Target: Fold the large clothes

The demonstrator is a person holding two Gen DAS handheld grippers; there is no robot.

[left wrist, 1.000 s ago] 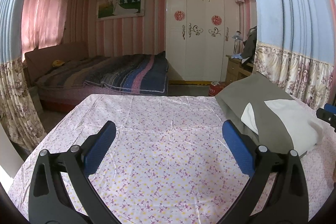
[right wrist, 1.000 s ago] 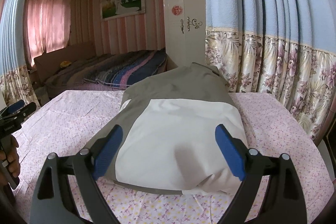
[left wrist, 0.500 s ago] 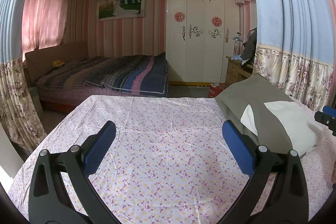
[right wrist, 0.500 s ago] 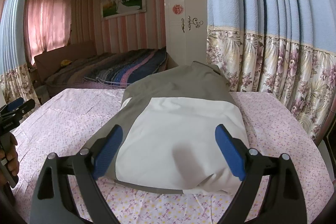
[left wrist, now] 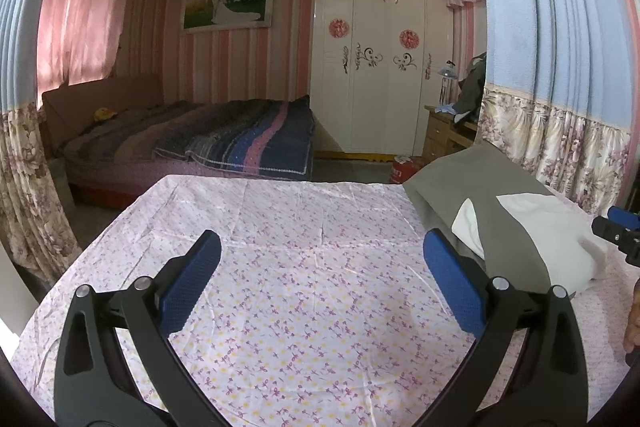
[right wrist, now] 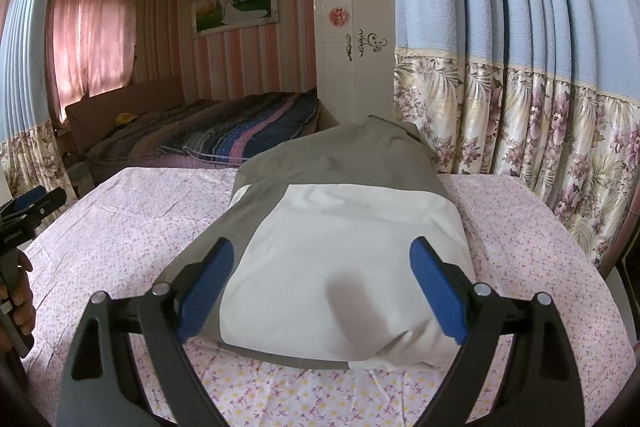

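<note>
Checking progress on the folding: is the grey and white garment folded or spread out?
Folded: the grey and white garment lies as a compact, thick bundle with layered edges on the floral sheet.

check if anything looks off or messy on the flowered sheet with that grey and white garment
Nothing stands out. The grey and white garment lies folded in a compact bundle on the flowered sheet, which is spread flat with only faint creases. No spills or damage show.

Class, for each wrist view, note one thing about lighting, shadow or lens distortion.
Left wrist view: fisheye bends the blue curtain, and the pink curtain glows with backlight. Right wrist view: a soft shadow falls on the white part of the folded garment.
</note>
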